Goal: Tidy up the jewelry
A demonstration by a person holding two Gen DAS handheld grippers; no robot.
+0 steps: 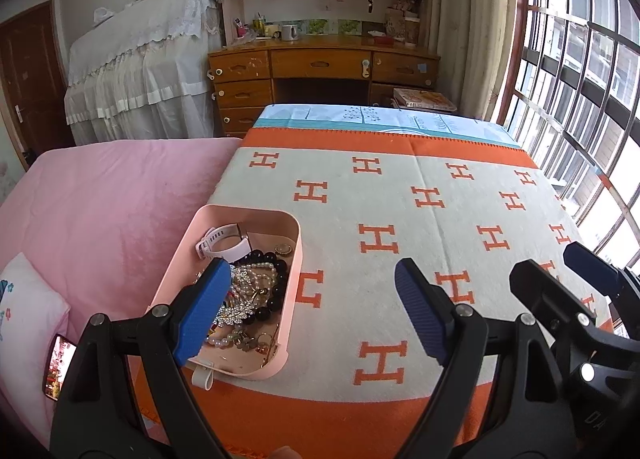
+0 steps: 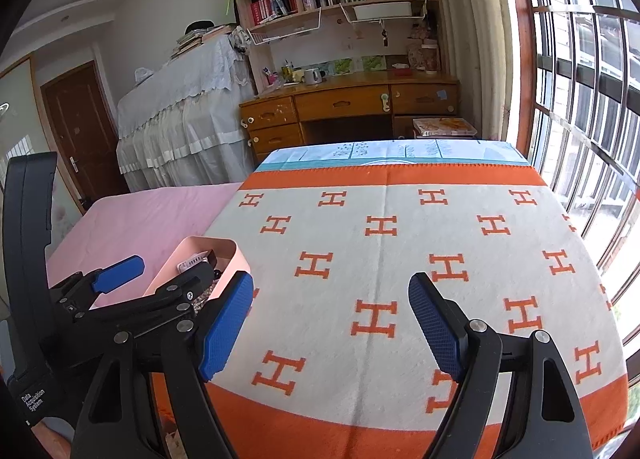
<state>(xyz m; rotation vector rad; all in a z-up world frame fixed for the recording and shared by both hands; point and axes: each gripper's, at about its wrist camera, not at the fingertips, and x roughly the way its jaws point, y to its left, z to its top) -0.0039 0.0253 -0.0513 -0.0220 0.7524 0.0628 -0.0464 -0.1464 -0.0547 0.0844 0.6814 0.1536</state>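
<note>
At the left side lies the pink tray (image 1: 294, 255), standing on the orange-and-white blanket (image 1: 400, 199) near its left edge, beside the pink bed cover (image 1: 112, 199). Its long axis runs away from the camera. Inside is the jewelry in a mixed heap — a white watch (image 1: 222, 245), dark bead bracelets (image 1: 276, 263), pearl strands (image 1: 256, 279), a glittering brooch (image 1: 236, 309).

The left hand-held gripper (image 1: 308, 307) is spread wide and holds nothing; its left finger hangs just over the heap, its right finger over bare blanket. So the tray lies forward and to the left of it.

The right hand-held gripper (image 2: 332, 323), also wide apart and empty, hovers over bare blanket, with the tray well to its left — the left one is clearly nearer, I judge.
</note>
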